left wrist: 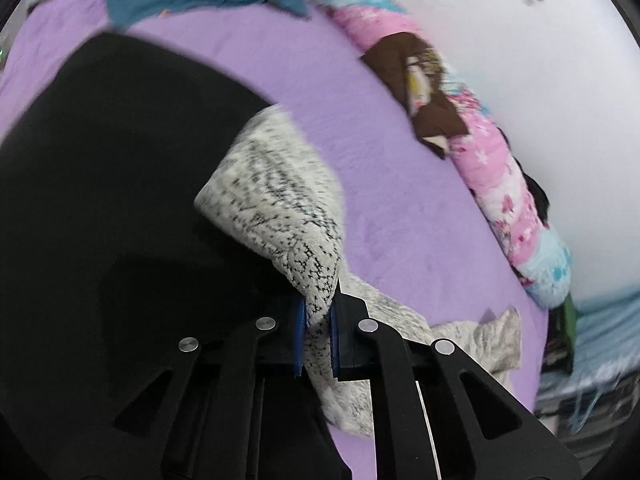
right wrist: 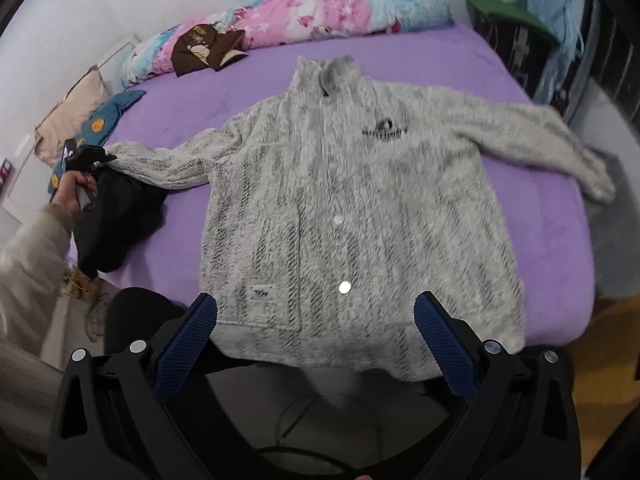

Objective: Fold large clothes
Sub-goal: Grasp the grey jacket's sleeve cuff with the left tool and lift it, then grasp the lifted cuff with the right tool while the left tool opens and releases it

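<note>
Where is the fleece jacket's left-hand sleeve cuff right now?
The sleeve cuff is pinched in the left gripper, at the left of the right wrist view, beside a black garment on the purple bed.

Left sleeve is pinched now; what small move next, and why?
Probably carry the left sleeve inward across the chest of the grey fleece jacket. The left tool is shut on the cuff, the jacket lies flat and face up on the purple bed, and the right tool hangs open above the hem.

fuzzy knit sweater [right wrist: 360, 216], matt plush bedsheet [right wrist: 552, 248]
</note>
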Demonstrator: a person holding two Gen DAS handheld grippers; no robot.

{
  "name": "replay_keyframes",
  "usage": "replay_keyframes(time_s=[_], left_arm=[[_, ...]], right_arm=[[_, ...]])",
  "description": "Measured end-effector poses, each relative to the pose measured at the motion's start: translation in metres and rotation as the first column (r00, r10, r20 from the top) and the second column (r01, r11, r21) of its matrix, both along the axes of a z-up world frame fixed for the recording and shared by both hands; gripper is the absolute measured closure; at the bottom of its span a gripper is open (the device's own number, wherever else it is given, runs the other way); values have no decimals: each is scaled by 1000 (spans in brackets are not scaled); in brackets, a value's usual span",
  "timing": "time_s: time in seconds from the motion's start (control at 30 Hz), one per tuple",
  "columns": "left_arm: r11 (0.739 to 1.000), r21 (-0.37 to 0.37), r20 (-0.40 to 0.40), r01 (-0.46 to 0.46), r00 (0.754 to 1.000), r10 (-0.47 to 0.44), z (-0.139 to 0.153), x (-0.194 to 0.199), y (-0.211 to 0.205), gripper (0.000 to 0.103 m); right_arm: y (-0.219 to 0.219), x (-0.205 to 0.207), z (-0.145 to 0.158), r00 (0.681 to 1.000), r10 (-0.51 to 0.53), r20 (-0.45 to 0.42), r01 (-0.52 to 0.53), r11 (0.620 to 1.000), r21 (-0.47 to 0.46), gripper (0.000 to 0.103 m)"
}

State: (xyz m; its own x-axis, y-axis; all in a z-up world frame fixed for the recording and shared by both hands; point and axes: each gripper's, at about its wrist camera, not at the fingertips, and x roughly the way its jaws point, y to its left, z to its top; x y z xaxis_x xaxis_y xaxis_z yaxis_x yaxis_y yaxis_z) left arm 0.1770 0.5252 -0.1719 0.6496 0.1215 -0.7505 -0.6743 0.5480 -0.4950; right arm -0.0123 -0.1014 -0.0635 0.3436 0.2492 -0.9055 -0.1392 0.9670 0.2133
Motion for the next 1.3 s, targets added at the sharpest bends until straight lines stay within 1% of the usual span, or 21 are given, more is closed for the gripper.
replay_keyframes(time_s=[0.1, 0.17, 0.23, 0.3, 0.33, 0.4, 0.47, 0.53, 0.6, 0.7, 0.8, 0.87, 0.9, 0.97, 1.0, 1.07, 1.13, 1.17, 1.2, 1.27, 1.3], left_arm=[[995, 84, 22, 50, 998, -52, 23, -1, -30, 96], [989, 133, 31, 69, 997, -73, 35, -5, -50, 96], [975, 202, 34, 89, 995, -97, 49, -10, -74, 96], [945, 307, 16, 112, 992, -123, 64, -13, -100, 96], [925, 361, 9, 120, 991, -133, 71, -16, -114, 96], [894, 428, 11, 132, 988, -151, 84, -21, -142, 96], [870, 472, 13, 145, 985, -171, 93, -23, -166, 96], [826, 538, 5, 167, 980, -201, 104, -27, -198, 96], [759, 623, -12, 192, 972, -236, 114, -29, -234, 96], [675, 705, -29, 215, 961, -275, 124, -31, -275, 96], [616, 752, -38, 235, 948, -316, 132, -31, -310, 96], [583, 772, -48, 254, 937, -345, 133, -27, -331, 96], [562, 784, -59, 263, 934, -353, 132, -27, -341, 96], [510, 815, -78, 276, 924, -374, 130, -29, -363, 96], [470, 835, -95, 286, 916, -389, 130, -27, -379, 96], [432, 852, -104, 296, 904, -415, 129, -28, -400, 96], [419, 856, -104, 301, 896, -432, 128, -28, -412, 96], [416, 857, -103, 304, 892, -439, 128, -28, -418, 96], [417, 855, -100, 307, 888, -448, 128, -27, -424, 96], [429, 847, -91, 313, 882, -463, 128, -27, -431, 96], [447, 836, -82, 319, 877, -474, 128, -28, -432, 96]], right_arm=[[-1, 4, -1, 1000, -4, -25, 5, 999, 38, 6], [0, 9, 3, 1000, 9, -20, -7, 998, 70, 6], [1, 15, 9, 1000, 23, -12, -22, 997, 77, 6], [4, 23, 17, 999, 46, -2, -45, 996, 81, 6], [7, 30, 25, 998, 60, 10, -60, 995, 80, 6], [13, 41, 40, 995, 91, 30, -93, 992, 88, 6], [20, 53, 58, 991, 125, 55, -129, 987, 91, 6], [29, 67, 80, 983, 159, 88, -167, 982, 89, 6], [37, 79, 99, 977, 186, 105, -196, 976, 96, 6], [53, 99, 133, 967, 223, 128, -237, 965, 115, 6], [75, 122, 171, 953, 269, 138, -287, 949, 131, 6], [88, 136, 186, 947, 302, 111, -315, 941, 127, 6], [101, 147, 196, 936, 343, 82, -351, 930, 108, 6], [116, 161, 209, 917, 393, 63, -397, 916, 64, 6], [126, 172, 216, 915, 401, 46, -403, 915, 37, 6], [136, 191, 220, 924, 383, 9, -383, 922, 62, 6], [145, 213, 212, 931, 356, -77, -343, 927, 151, 6], [150, 223, 205, 932, 341, -126, -316, 931, 180, 6], [154, 231, 199, 932, 330, -149, -299, 934, 196, 6], [157, 241, 189, 933, 317, -171, -279, 937, 212, 6], [160, 245, 181, 931, 311, -191, -268, 938, 219, 6]])
